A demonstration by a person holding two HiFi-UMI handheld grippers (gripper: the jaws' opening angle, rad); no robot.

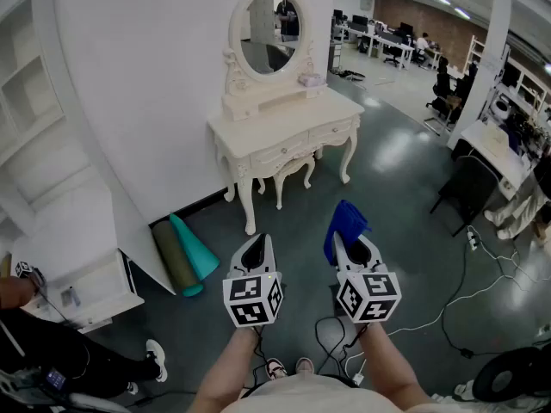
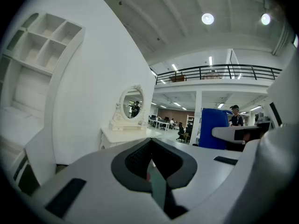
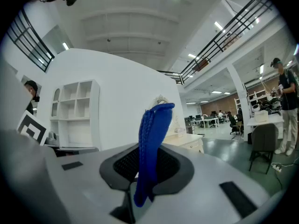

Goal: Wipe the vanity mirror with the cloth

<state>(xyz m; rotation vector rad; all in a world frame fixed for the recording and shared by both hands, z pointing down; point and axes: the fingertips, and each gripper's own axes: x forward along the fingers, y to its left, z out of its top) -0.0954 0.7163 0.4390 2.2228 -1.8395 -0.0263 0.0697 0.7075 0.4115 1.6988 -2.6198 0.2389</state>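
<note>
Surface and room: a dark grey polished floor is reflecting the ceiling lights of a large open office. A white wall is running along the left. A white shelf unit is leaning against the wall at near left. Two rolled mats, one teal and one olive, are lying on the floor at the wall's foot. Cables are trailing across the floor at near right.

A cream counter with carved curved legs and drawer fronts is standing against the wall at the far side. A matching stool is sitting tucked under it.

The vanity mirror is standing upright at the back of the counter. It is oval with its long axis vertical, set in an ornate cream frame. Its glass is facing out from the wall into the room.

The right tool is clamping shut on the cloth, well apart from the mirror. The cloth is deep blue with a ribbed knit texture, bunched into a narrow folded strip. Its long axis is running along the jaws and pointing up and away toward the counter. Its free end is curling over at the tip.

The left tool is hovering beside the right one over the floor, with its jaws closed together on nothing.
</note>
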